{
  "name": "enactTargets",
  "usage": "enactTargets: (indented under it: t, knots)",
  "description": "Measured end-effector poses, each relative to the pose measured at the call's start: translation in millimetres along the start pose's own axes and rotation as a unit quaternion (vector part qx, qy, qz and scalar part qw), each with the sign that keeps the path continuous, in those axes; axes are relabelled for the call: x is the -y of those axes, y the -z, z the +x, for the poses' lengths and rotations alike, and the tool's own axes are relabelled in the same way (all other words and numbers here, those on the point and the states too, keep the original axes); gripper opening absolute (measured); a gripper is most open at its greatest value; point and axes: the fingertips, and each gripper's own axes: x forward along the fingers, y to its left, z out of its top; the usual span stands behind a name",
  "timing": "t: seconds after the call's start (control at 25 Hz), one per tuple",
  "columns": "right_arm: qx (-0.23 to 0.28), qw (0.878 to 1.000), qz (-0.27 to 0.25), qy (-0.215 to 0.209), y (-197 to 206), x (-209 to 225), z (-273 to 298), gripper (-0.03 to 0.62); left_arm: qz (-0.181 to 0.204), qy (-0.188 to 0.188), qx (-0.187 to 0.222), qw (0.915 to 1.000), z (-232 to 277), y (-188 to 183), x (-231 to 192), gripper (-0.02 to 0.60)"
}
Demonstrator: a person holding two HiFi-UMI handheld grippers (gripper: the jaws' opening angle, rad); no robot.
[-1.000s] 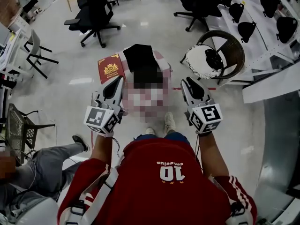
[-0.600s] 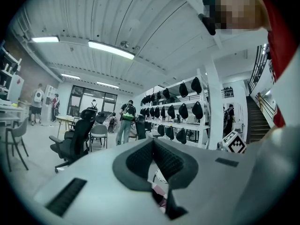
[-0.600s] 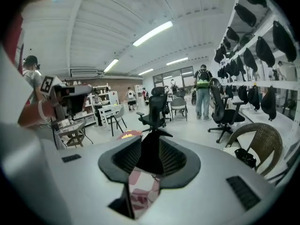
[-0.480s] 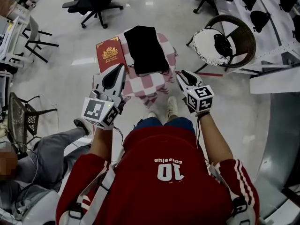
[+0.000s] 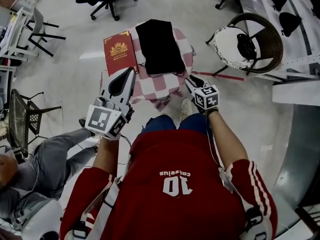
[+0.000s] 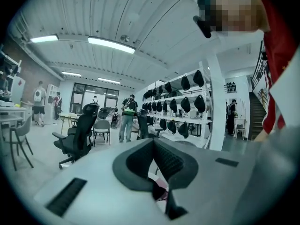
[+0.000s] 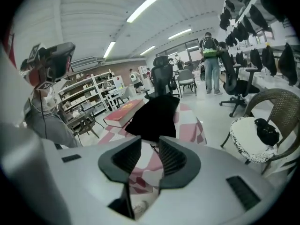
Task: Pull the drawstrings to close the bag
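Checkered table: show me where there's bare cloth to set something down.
Bare cloth: the near edge of the checkered table, in front of the black bag, and a narrow strip right of the bag. Crowded: the left side, where the red book lies beside the bag.

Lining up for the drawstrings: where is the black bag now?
In the head view, the black bag lies flat on the checked table, on its right half, with the red book beside it at left.
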Motion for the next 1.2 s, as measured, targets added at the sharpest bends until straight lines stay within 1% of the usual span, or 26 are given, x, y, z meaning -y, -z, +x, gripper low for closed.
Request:
enactTargets:
  t: [0.08,0.2,0.36,0.48,0.64,0.8,0.96,1.12,1.2]
  knots:
    - [-0.017,1.0,-0.001,-0.009,12,6,15,0.107,-0.007,-0.004,0.006,1.0,2,3,-2,0.008]
    - [-0.034,0.999,-0.001,-0.02,24,19,38,0.107,-0.023,-0.02,0.012,0.9995,10,7,-9,0.008]
    - [-0.053,0.998,-0.001,-0.03,36,35,65,0.107,-0.003,-0.029,0.006,0.9996,19,24,-18,0.008]
    - [-0.061,0.997,0.004,-0.041,44,41,79,0.107,-0.002,-0.034,0.003,0.9994,27,31,-21,0.008]
    - [-0.062,0.996,0.006,-0.068,46,39,92,0.106,0.011,-0.034,-0.005,0.9993,35,37,-25,0.008]
    - [-0.068,0.993,0.001,-0.101,46,27,97,0.103,0.007,-0.038,-0.004,0.9993,39,37,-29,0.008]
    - [-0.07,0.992,0.02,-0.105,48,26,97,0.061,-0.009,-0.04,-0.002,0.9991,44,30,-29,0.008]
    - [-0.074,0.991,0.022,-0.111,47,23,98,0.026,-0.002,-0.04,-0.006,0.9992,42,33,-34,0.008]
    - [-0.071,0.99,0.024,-0.116,42,21,94,0.021,-0.005,-0.044,-0.009,0.999,39,33,-35,0.008]
